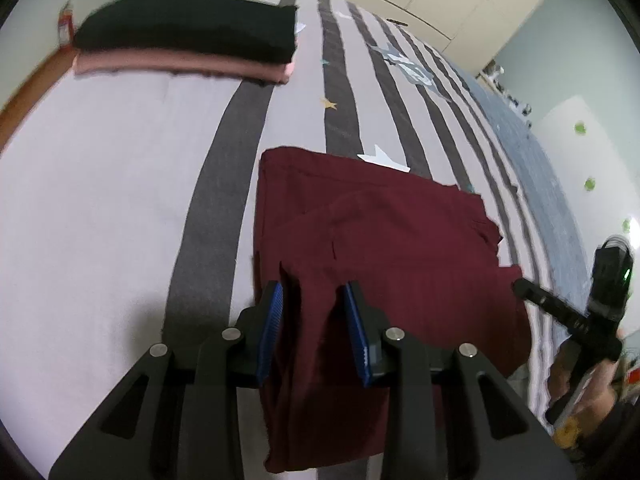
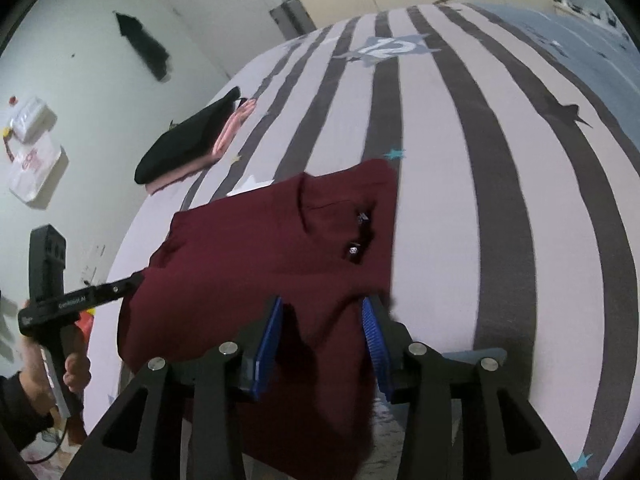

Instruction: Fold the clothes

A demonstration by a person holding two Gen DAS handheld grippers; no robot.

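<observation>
Striped bed cover (image 1: 120, 184) fills both views, grey bands on pale ground. Maroon shirt (image 1: 380, 240) lies partly folded near the bed's front edge, its near hem hanging over. Black folded garment (image 1: 188, 24) sits stacked on a pink one (image 1: 180, 65) well behind it. Left gripper (image 1: 314, 328) narrow, cloth bunched between its blue pads. Right gripper (image 2: 324, 340) wider, cloth between pads, grip unclear
</observation>
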